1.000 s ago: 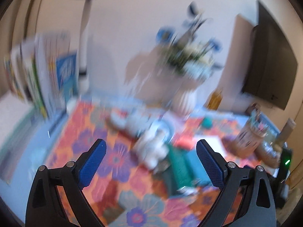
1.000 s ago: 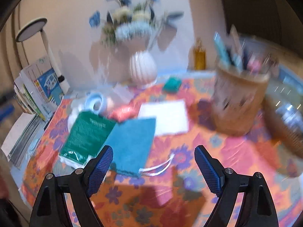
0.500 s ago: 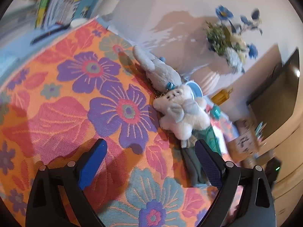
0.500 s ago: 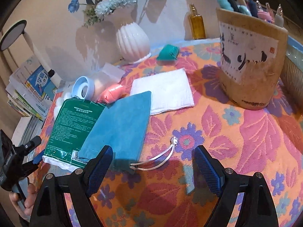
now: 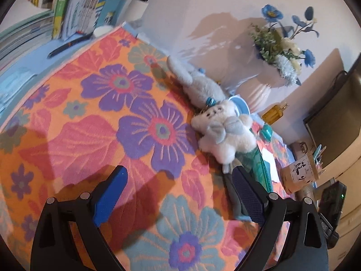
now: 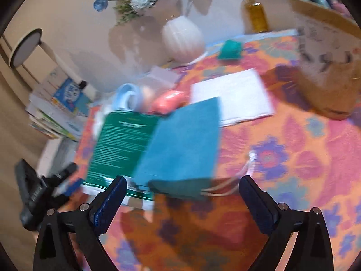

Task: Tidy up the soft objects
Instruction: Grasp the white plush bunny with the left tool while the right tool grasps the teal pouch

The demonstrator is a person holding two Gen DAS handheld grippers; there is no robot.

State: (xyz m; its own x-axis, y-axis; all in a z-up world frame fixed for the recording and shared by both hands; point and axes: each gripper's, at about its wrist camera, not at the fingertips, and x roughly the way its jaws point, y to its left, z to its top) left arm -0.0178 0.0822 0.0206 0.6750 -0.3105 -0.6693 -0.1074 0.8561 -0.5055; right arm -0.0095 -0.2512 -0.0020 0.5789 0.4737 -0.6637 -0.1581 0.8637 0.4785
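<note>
A: Right gripper (image 6: 180,199) – jaws just widened, nothing between them; flat teal drawstring pouch (image 6: 182,144) just beyond on the floral-clothed surface (image 6: 293,158).

B: Left gripper (image 5: 179,194) – jaws apart, empty; white plush bear (image 5: 222,133) farther off.

Home living room, tabletop corner.
Floral tablecloth (image 5: 94,117); white vase of flowers (image 5: 259,94); stacked books (image 5: 74,2); wall television (image 5: 334,122); plush toys (image 5: 223,131); desk lamp (image 6: 24,47).

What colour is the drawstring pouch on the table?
Teal blue, with white cords; the pouch shows best in the right wrist view.
</note>
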